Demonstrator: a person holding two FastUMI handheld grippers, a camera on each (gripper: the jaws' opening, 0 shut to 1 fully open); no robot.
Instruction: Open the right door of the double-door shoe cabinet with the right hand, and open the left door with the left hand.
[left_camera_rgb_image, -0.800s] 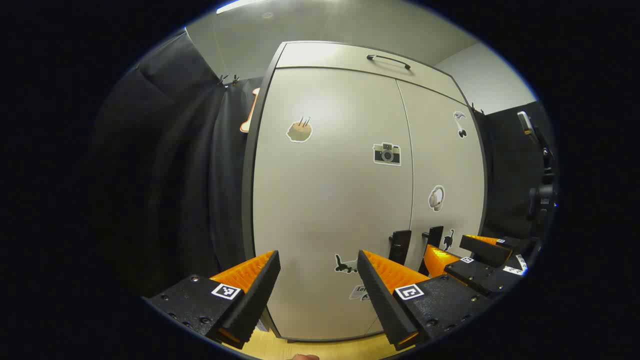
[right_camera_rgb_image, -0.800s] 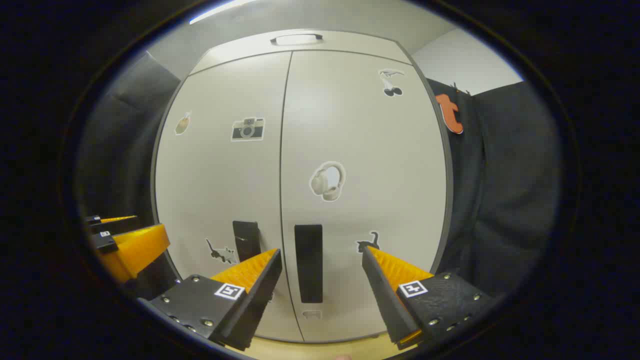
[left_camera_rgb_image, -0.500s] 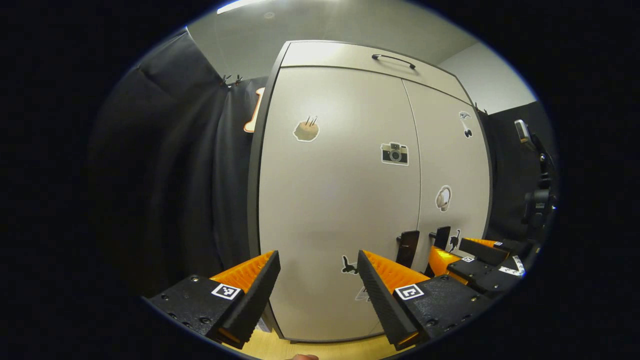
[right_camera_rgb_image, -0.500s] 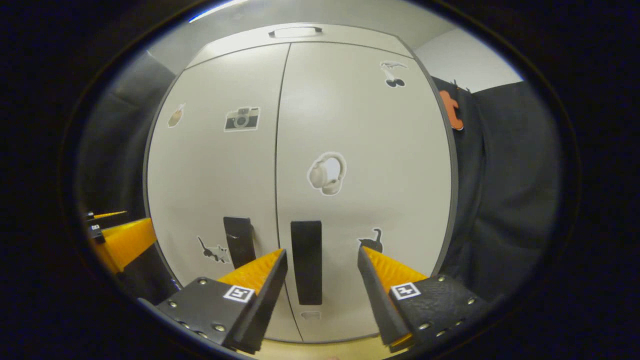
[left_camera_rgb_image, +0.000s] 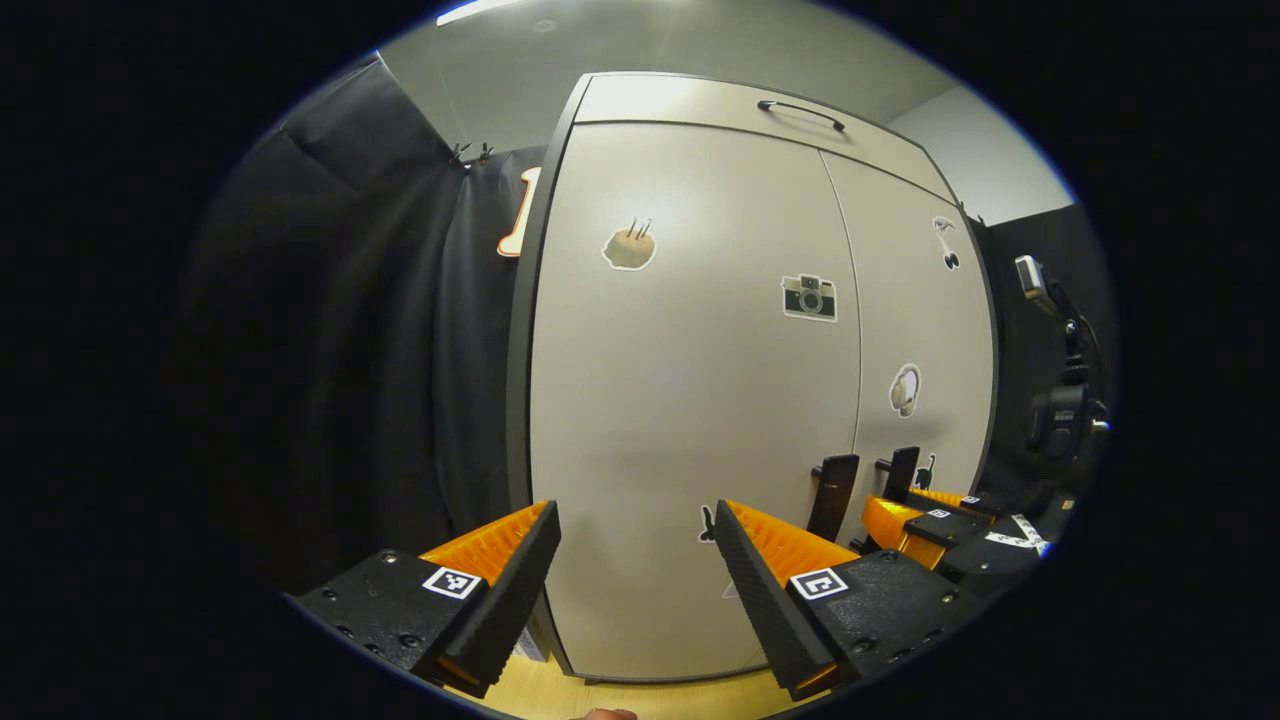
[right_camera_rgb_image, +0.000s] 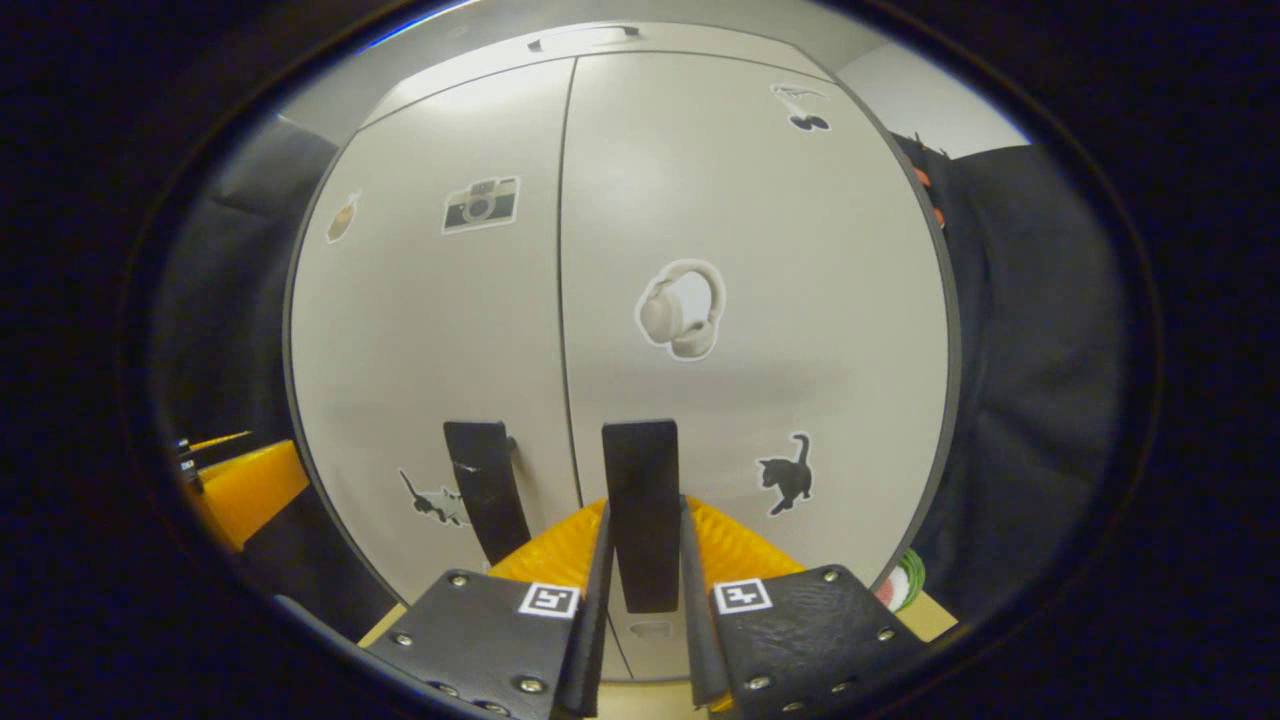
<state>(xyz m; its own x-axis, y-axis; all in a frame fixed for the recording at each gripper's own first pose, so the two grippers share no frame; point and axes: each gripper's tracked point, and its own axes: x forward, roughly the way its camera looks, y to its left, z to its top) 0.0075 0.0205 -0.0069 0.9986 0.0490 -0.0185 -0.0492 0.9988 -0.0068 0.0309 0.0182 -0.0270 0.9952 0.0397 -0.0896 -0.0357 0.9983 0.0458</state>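
both doors of the shoe cabinet (right_camera_rgb_image: 620, 250) stand closed. right gripper (right_camera_rgb_image: 645, 560), spread half a second ago, now pinches the right door handle (right_camera_rgb_image: 641, 510); pulling can begin. left gripper (left_camera_rgb_image: 635, 560) stays spread, short of the left door handle (left_camera_rgb_image: 832, 482).

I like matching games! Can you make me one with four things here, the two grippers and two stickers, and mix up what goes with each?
1. right gripper
2. left gripper
3. camera sticker
4. headphones sticker

a. on the left door
b. open, holding nothing
c. closed on the right door handle
d. on the right door

Pairs: 1-c, 2-b, 3-a, 4-d
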